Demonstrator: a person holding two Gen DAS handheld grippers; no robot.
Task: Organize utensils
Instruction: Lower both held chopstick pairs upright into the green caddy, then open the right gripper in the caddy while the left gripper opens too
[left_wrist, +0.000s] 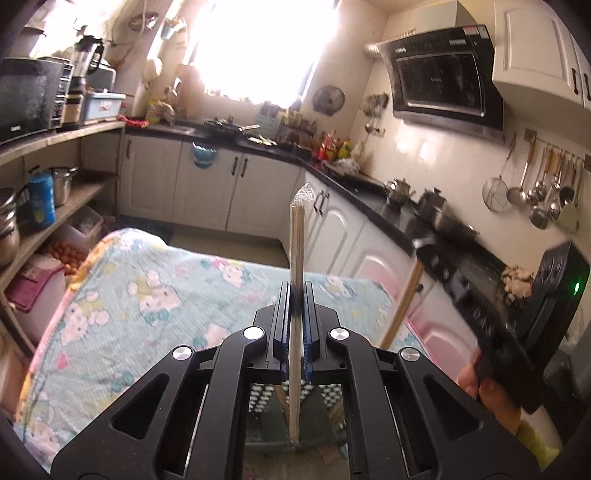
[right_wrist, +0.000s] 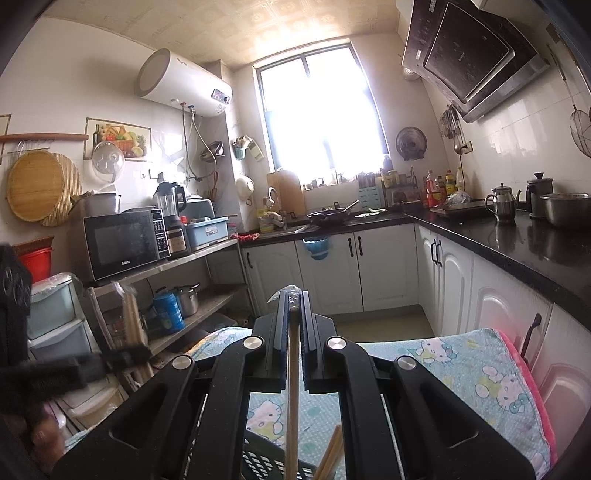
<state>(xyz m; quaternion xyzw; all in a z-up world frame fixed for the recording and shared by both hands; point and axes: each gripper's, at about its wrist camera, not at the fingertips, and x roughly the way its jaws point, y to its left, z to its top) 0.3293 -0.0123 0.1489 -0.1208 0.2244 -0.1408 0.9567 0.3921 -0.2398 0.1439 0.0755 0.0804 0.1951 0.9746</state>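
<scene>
Chopstick packet (left_wrist: 297, 236) stood upright, pinched in left tongs (left_wrist: 296, 291) above patterned desk (left_wrist: 155, 295). Single chopstick (right_wrist: 293, 369) clamped in right tongs (right_wrist: 294, 299). Dark slotted basket (right_wrist: 266, 461) lay below; open floor ahead, counter (right_wrist: 517, 240) rightward.

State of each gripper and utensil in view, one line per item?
Left gripper: shut on wrapped chopsticks.
Wrapped chopsticks: upright, clamped between the pads.
Right gripper: shut on wooden stick.
Wooden stick: held upright.
Basket: dark, under the grippers, loose chopsticks leaning inside.
</scene>
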